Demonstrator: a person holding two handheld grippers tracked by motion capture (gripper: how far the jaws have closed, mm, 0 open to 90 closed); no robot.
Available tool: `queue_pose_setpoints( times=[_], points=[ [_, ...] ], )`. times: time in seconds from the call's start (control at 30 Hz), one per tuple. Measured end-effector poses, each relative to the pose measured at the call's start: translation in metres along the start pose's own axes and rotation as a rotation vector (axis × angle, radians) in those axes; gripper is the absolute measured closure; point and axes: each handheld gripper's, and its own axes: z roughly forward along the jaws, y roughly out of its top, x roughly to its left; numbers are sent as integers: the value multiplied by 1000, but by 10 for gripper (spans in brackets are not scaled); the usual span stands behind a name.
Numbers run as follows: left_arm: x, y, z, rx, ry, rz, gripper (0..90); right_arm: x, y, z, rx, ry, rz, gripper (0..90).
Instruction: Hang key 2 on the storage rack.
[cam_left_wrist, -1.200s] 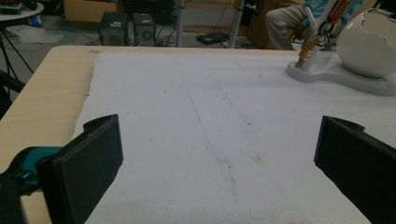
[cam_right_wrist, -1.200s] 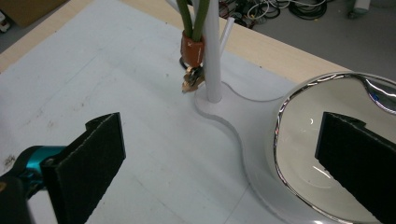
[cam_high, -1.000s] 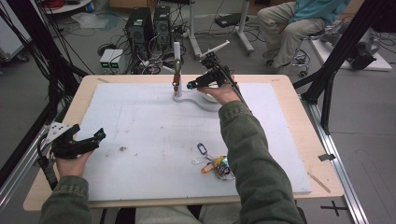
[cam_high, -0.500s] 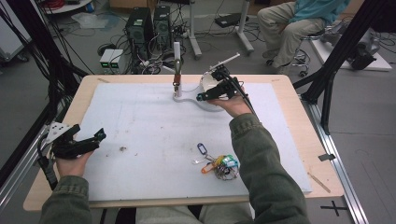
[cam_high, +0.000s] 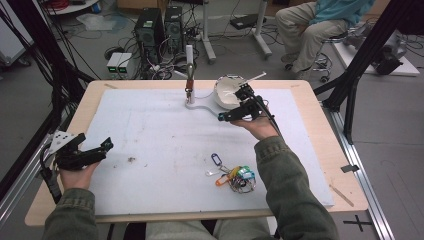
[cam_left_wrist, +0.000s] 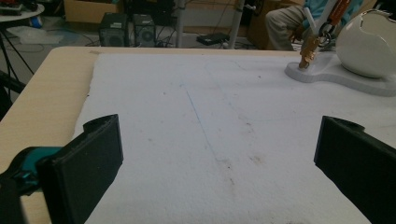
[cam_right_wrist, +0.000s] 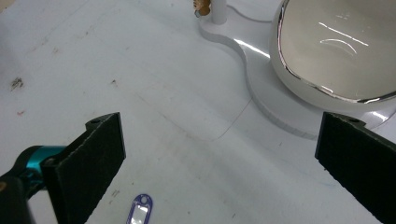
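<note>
Presently the right gripper (cam_high: 227, 116) hovers with jaws wide and empty, just beside the white bowl (cam_high: 227, 91) on its stand near the table's far edge. Left gripper (cam_high: 102, 148), likewise wide and empty, sits at the left edge. Key bunch (cam_high: 234, 176) lies near the front edge.

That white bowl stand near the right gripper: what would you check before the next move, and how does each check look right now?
1. Right gripper open: ok, jaws wide apart.
2. Right gripper empty: ok.
3. Left gripper open and empty: ok.
4. White bowl stand flat on the white mat: ok.
5. Bunch of keys off the stand: ok, it lies on the mat nearer the person.
6. What hangs on the stand's post: cannot tell.
</note>
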Motion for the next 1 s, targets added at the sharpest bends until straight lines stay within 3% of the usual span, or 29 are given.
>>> queue_pose_setpoints(
  times=[0.4, 1.0],
  points=[
    [0, 0, 0, 0, 1, 1, 17, 3, -18, -8, -1, 20, -12, 8],
    [0, 0, 0, 3, 0, 2, 17, 12, -53, -8, 46, 39, -21, 8]
  ],
)
